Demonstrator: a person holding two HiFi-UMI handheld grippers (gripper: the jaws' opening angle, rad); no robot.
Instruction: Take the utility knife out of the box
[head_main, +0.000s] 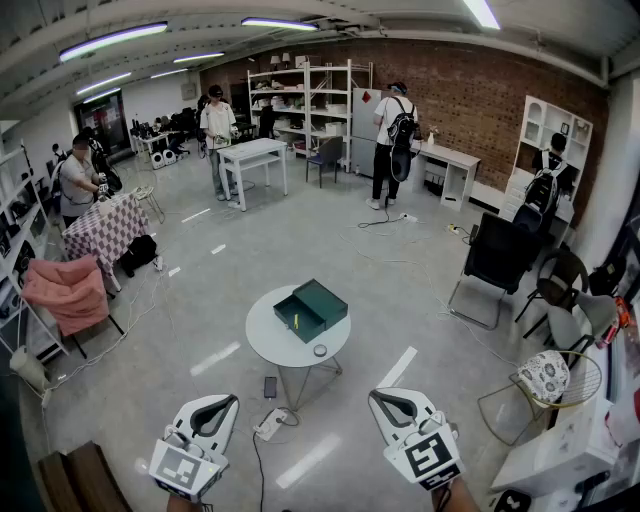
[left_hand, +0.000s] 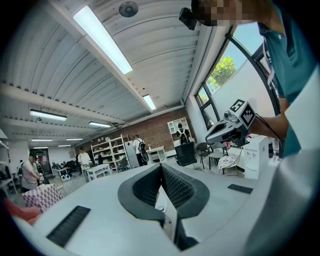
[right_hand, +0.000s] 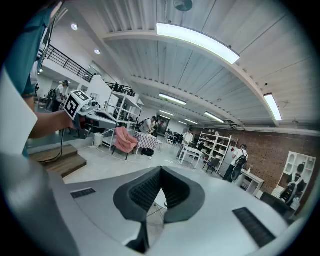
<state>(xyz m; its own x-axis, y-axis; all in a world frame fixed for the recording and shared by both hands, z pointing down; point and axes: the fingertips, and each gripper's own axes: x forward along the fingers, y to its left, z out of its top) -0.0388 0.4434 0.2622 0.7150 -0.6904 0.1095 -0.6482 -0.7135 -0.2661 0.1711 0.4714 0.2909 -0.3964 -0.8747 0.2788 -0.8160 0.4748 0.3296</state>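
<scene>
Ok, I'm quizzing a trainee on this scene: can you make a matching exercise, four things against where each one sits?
Things:
1 box
2 knife
3 tape roll
4 power strip

Places:
A on the floor
B at the near edge of the table
C inside the box
D on the table, standing open

Pairs: 1-D, 2-C, 3-B, 4-A

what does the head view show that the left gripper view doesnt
Only the head view: the open box with the yellow knife inside.
Only the left gripper view: the left gripper with its pads closed together, and a window with a tree outside.
Both: the right gripper, the brick wall and a person with a backpack.
</scene>
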